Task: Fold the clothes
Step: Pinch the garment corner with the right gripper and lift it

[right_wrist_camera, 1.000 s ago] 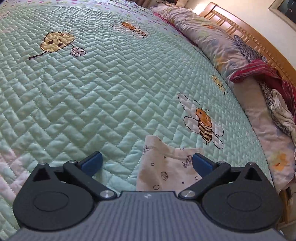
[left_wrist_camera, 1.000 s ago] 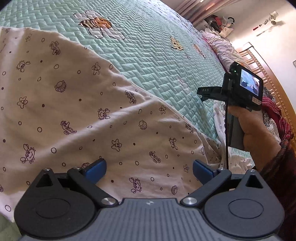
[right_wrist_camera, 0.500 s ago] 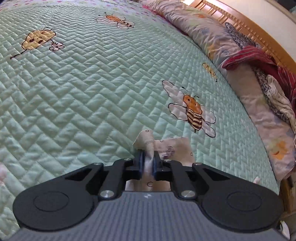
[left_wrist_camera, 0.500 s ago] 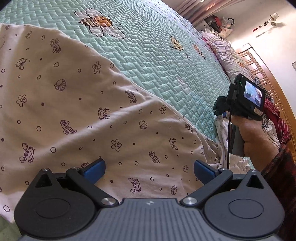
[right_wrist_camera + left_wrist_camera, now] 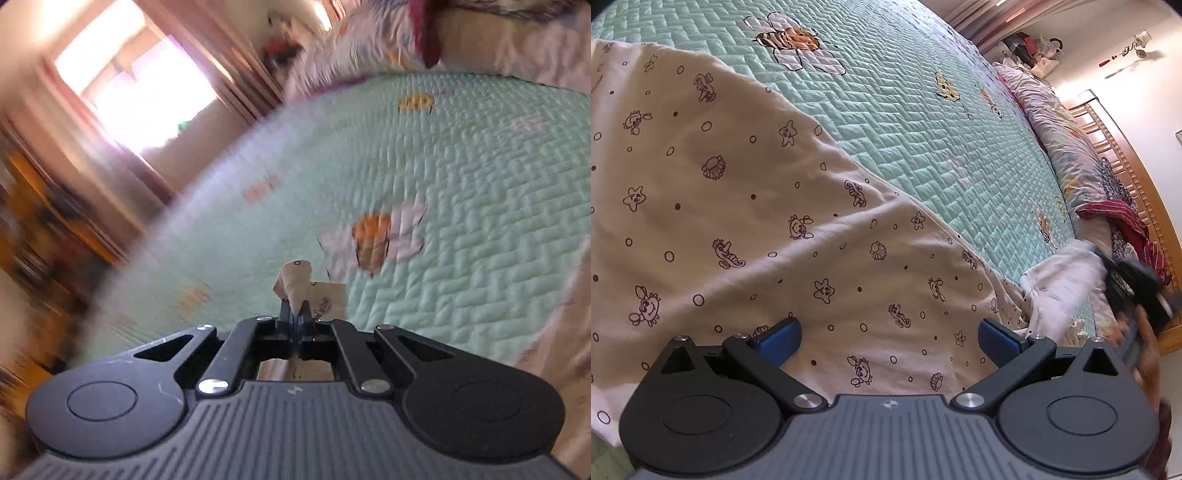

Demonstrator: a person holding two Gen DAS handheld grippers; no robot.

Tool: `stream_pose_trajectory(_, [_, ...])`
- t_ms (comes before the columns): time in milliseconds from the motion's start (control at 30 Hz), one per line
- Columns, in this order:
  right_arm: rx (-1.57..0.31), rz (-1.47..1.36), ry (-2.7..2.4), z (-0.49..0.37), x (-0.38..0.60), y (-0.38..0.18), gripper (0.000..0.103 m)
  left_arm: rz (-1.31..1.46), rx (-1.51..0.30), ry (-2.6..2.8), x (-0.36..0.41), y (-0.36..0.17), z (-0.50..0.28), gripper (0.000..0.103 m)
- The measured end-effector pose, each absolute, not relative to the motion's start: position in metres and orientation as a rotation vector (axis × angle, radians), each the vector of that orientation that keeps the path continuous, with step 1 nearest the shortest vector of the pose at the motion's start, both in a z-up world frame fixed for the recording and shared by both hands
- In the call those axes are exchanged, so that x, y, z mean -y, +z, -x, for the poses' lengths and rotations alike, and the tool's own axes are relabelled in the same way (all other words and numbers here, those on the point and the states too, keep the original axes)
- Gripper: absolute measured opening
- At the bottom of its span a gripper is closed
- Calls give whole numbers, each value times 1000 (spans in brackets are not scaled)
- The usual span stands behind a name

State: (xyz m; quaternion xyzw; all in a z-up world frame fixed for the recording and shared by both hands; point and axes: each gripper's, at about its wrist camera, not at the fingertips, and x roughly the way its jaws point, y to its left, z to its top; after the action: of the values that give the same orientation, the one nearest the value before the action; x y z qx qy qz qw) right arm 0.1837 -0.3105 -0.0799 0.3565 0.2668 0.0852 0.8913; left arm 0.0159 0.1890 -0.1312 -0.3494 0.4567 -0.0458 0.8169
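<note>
Evidently we pinched the garment (image 5: 746, 206) corner in our right gripper (image 5: 294, 319) to carry it over; our left gripper (image 5: 888, 338) hovered, fingers spread, above the cloth, ready to anchor it.

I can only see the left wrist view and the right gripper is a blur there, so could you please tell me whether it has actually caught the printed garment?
Observer: Yes. In the right wrist view the right gripper is shut on a corner of the printed garment, which sticks up past its fingertips.
Operator: Is that corner lying on the quilt?
Observer: No, it is raised above the green quilt.
Operator: What does that camera face?
Observer: A bright curtained window beyond the bed.
</note>
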Motion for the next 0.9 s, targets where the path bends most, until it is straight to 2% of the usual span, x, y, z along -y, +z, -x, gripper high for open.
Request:
stream_pose_trajectory(133, [-480,-838,149,-125,385,-101,3,719,-974,-85,-185,-130,-15,102])
stream_pose_trajectory(333, [-609,-866,70,-106,426,-178,3,641,-1000,-44,-172,-126,-20,102])
stream_pose_trajectory(667, [-578,-988,157,-93,434,-192,9,625,-1016,-20,-168,-124,-22,102])
stream_pose_trajectory(767, [-566,-1017,168,-97,439,-189,27,610,-1024,-11,-165,-124,-24,102])
stream_pose_trajectory(833, [-561,-1007,168,-100,440,-183,48,606,-1023,-6,-164,-123,-24,102])
stream_pose_trajectory(900, [-579,-955,167,-112,433,-174,62,610,-1017,-6,-165,-123,-22,102])
